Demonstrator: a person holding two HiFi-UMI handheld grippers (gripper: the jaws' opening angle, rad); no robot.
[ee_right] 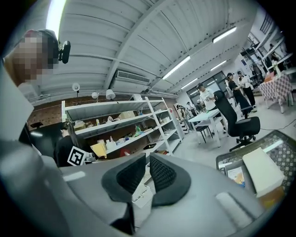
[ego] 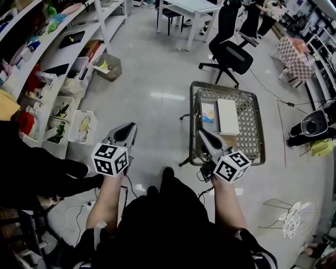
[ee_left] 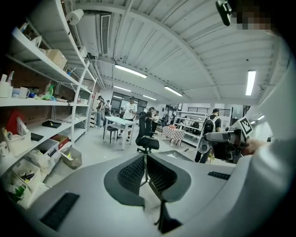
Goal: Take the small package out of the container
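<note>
A wire-mesh basket (ego: 255, 120) stands on a low stand on the floor in front of me. In it lie a white flat box (ego: 228, 116), a small blue-and-yellow package (ego: 208, 112) to its left and a brown item (ego: 229, 140) near the front. My right gripper (ego: 202, 134) hovers over the basket's near left corner, its jaws a slit apart and empty. In the right gripper view (ee_right: 147, 159) the basket (ee_right: 222, 159), box (ee_right: 261, 170) and package (ee_right: 236, 175) lie at lower right. My left gripper (ego: 126, 131) hangs shut and empty over bare floor, left of the basket; its own view (ee_left: 146, 157) shows the pads meeting.
White shelving (ego: 58, 58) full of small items runs along the left, with a bin (ego: 109, 65) beside it. A black office chair (ego: 231, 52) and a white table (ego: 194, 10) stand beyond the basket. A fan (ego: 296, 218) lies at lower right. A person in black (ego: 31, 168) is at left.
</note>
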